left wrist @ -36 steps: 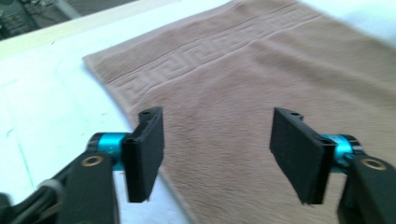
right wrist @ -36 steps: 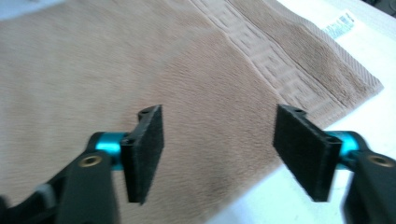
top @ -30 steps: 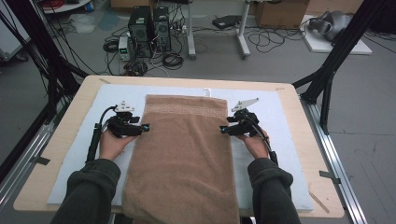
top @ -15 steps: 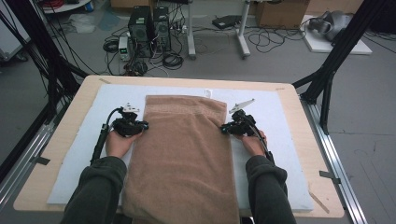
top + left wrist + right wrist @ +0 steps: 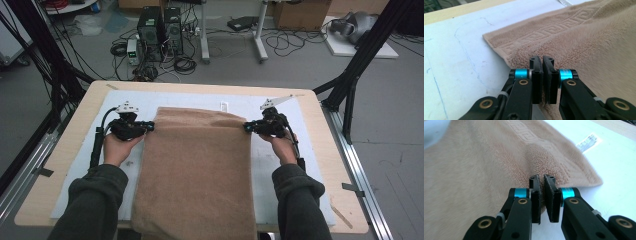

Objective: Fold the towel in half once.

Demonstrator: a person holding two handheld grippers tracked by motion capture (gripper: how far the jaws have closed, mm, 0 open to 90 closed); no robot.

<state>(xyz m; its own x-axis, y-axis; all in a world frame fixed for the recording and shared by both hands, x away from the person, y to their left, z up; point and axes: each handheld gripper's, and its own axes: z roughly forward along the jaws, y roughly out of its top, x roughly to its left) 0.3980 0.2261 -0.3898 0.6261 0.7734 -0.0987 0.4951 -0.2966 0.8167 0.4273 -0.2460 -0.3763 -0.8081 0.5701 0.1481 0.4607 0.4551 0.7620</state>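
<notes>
You work in a lab or test room, not a home.

Your wooden table (image 5: 320,165) carries a white mat (image 5: 280,175) and sits inside a frame of black struts (image 5: 367,47) and metal rails (image 5: 362,185). Beyond it, on a bare grey floor (image 5: 300,65), you have two computer towers (image 5: 160,25) amid loose tangled cables (image 5: 295,42), the white legs of a desk (image 5: 257,30), and cardboard boxes (image 5: 300,12) against the far wall.

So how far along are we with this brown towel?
Done: both grippers are clamped on the towel, the left gripper on its left edge, the right gripper on its right edge. In hand: those edges are lifting slightly. Left: probably the fold; the towel lies unfolded.
</notes>
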